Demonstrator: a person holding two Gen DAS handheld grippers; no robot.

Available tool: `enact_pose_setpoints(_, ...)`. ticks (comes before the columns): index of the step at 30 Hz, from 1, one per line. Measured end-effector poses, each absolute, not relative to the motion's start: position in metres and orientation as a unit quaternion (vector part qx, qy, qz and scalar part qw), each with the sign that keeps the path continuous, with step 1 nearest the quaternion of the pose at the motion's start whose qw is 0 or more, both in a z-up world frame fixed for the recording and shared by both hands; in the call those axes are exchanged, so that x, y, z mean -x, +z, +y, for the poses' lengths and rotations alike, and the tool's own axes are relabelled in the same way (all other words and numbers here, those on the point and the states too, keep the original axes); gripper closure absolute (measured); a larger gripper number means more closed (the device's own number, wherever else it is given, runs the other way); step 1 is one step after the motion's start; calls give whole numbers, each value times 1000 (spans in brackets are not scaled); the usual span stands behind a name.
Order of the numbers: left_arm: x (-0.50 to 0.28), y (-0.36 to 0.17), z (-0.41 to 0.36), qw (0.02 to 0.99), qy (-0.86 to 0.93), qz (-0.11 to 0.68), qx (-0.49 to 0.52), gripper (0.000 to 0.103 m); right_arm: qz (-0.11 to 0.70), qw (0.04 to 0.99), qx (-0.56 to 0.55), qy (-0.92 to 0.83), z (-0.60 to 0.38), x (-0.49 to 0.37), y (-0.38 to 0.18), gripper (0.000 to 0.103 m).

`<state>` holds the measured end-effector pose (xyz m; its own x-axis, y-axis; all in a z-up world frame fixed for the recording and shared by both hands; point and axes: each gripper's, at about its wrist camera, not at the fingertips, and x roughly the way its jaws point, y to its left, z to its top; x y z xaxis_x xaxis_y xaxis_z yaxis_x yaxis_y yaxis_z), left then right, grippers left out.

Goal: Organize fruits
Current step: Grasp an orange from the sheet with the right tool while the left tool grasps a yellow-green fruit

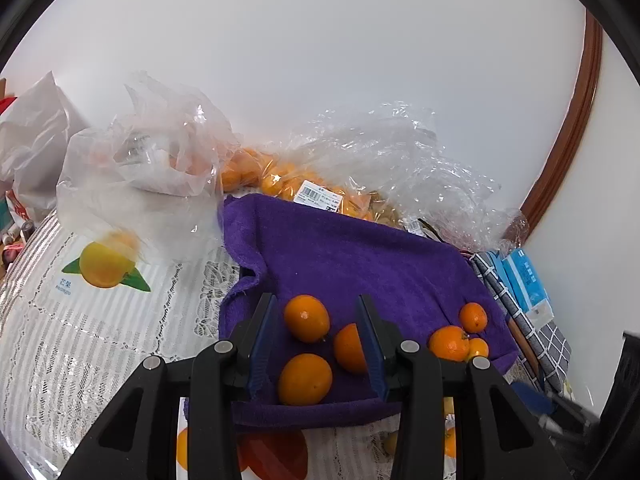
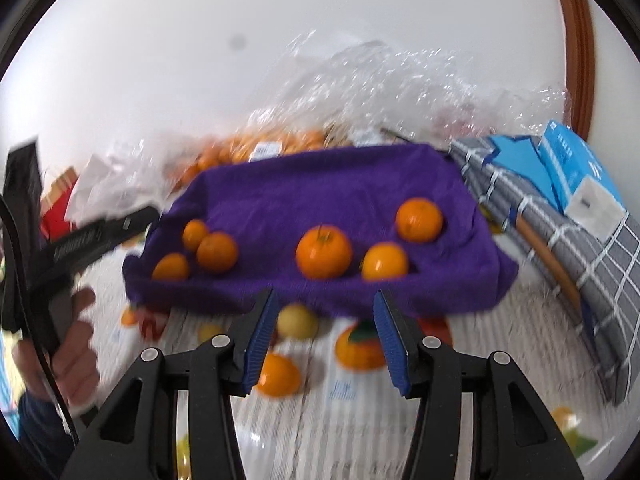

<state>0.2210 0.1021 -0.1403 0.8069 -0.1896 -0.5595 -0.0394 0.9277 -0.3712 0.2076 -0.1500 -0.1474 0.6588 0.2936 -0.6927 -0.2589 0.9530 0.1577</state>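
Note:
Several oranges lie on a purple towel [image 1: 352,252] draped over a tray. In the left wrist view my left gripper [image 1: 316,324] is open just above the towel's near edge, with two oranges [image 1: 307,318] [image 1: 305,379] between its fingers and a third [image 1: 349,348] partly hidden behind the right finger. A second cluster of small oranges [image 1: 450,343] lies to the right. In the right wrist view, blurred, my right gripper [image 2: 324,322] is open and empty in front of the towel [image 2: 320,192], short of a stemmed orange [image 2: 323,252]. The left gripper [image 2: 96,236] shows at left.
Clear plastic bags [image 1: 160,160] and a labelled bag of oranges [image 1: 280,180] lie behind the towel against a white wall. A grey checked cloth [image 2: 560,248] and a blue box [image 2: 576,168] sit at right. The tablecloth [image 1: 100,320] has printed fruit pictures.

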Motion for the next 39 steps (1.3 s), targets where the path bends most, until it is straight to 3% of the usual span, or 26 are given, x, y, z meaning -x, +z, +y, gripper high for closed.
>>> enact_pose_setpoints(4, -214, -136, 101, 934, -55, 299, 189, 64, 398, 902, -29, 164, -142, -193, -159, 54)
enact_pose_setpoints(9, -198, -134, 101, 936, -48, 301, 176, 54, 399, 902, -8, 164, -128, -183, -167, 56)
enact_pose_setpoints(12, -185, -143, 102, 933, -39, 318, 167, 54, 404, 901, 4, 159, -123, -183, -173, 57)
enact_pose_setpoints(19, -158, -163, 107, 924, -25, 342, 168, 54, 425, 889, 14, 171, -119, -186, -182, 70)
enact_pose_setpoints(39, -185, -179, 2, 899, -98, 422, 63, 58, 385, 908, -79, 143, -214, -165, -172, 70)
